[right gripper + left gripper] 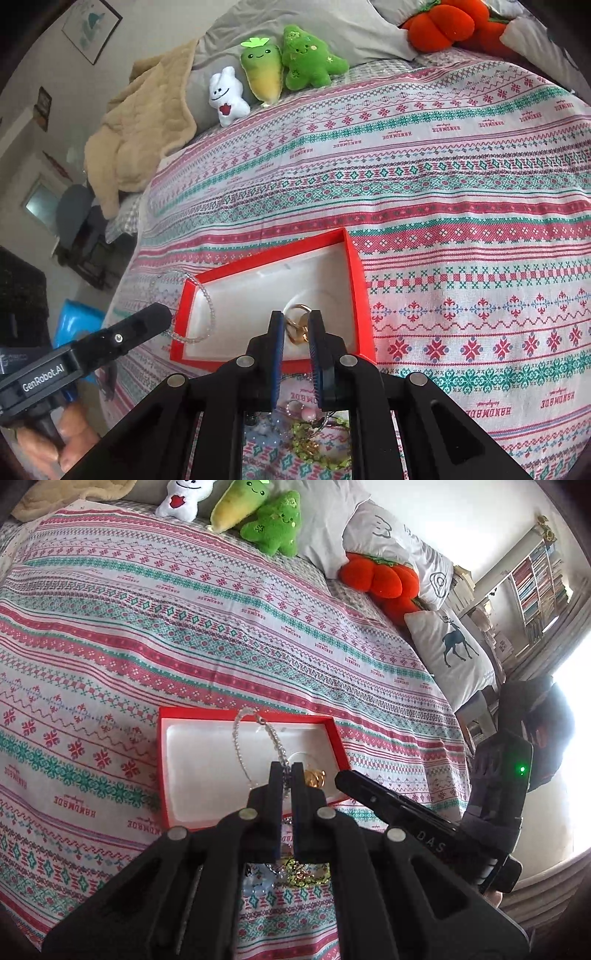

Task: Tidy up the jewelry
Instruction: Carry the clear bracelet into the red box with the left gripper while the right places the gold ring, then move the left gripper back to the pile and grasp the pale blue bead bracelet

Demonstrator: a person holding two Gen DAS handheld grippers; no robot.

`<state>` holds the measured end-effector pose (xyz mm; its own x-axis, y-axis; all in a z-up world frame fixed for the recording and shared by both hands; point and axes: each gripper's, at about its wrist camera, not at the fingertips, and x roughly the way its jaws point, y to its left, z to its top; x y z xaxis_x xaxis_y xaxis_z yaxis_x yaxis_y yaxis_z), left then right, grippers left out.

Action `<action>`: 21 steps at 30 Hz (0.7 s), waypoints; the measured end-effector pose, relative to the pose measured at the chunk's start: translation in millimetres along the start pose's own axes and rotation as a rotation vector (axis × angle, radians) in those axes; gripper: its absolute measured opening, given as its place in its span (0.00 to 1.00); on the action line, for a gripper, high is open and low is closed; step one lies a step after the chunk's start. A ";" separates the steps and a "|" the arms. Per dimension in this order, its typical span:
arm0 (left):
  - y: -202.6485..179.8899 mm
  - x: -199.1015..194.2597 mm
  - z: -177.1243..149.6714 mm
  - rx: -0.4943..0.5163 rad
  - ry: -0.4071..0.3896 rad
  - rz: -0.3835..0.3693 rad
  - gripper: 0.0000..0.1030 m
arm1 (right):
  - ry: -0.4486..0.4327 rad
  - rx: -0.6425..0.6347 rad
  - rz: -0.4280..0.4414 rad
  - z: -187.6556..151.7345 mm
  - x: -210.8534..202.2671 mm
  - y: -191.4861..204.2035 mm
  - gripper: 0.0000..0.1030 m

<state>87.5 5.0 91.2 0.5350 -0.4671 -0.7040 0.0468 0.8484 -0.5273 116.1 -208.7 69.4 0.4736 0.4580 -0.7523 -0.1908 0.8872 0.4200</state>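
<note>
Covering bed, patterned bedspread, bookshelf beyond

A red box with a white lining lies open on the bed. A clear beaded bracelet arches over its far rim, lifted above the lining. Gold rings rest inside, near the front wall. More tangled jewelry lies just before the box

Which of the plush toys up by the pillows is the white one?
The small white plush with the red patch on its front, at the left end of the row, beside the yellow-green carrot plush; the others are green or orange.
</note>
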 end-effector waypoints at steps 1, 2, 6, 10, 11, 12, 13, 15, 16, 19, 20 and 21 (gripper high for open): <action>0.7 2.2 0.0 -0.005 0.007 0.007 0.05 | -0.003 0.008 -0.003 -0.1 -1.3 -1.7 0.30; 1.6 3.9 -0.2 -0.008 0.013 0.015 0.05 | -0.007 0.016 -0.004 0.0 -2.7 -3.5 0.33; 4.7 3.9 -0.1 -0.008 0.015 0.049 0.05 | -0.017 0.037 -0.001 -2.8 -9.7 -9.0 0.33; 13.4 -1.8 -0.7 -0.028 0.015 0.055 0.05 | -0.013 0.069 0.002 -5.4 -15.8 -15.1 0.33; 14.6 -3.2 -1.0 -0.030 0.013 0.056 0.05 | -0.014 0.077 0.001 -5.8 -17.8 -16.5 0.34; 14.8 -4.8 -1.1 -0.030 0.012 0.059 0.05 | -0.016 0.081 0.001 -6.5 -19.8 -17.5 0.34; 14.8 -6.8 -2.2 -0.028 0.012 0.065 0.05 | -0.017 0.085 0.003 -7.7 -22.1 -18.4 0.34; 15.2 -8.6 -4.4 -0.029 0.016 0.068 0.05 | -0.012 0.092 0.007 -10.9 -25.6 -20.2 0.35; 15.2 -9.3 -6.3 -0.029 0.020 0.065 0.05 | -0.007 0.096 0.012 -13.3 -27.3 -20.9 0.35; 12.3 -9.5 -14.3 -0.022 0.050 0.069 0.09 | 0.012 0.099 0.015 -22.3 -31.9 -23.2 0.35; 11.0 -9.1 -17.5 -0.017 0.059 0.073 0.14 | 0.020 0.096 0.011 -25.6 -32.8 -23.5 0.35; 10.0 -9.1 -20.8 -0.012 0.066 0.075 0.21 | 0.028 0.090 0.004 -29.0 -33.3 -23.9 0.35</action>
<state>65.6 12.5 82.5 0.4795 -0.4186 -0.7713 -0.0017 0.8785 -0.4778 80.0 -243.6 69.7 0.4486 0.4639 -0.7639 -0.1136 0.8774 0.4661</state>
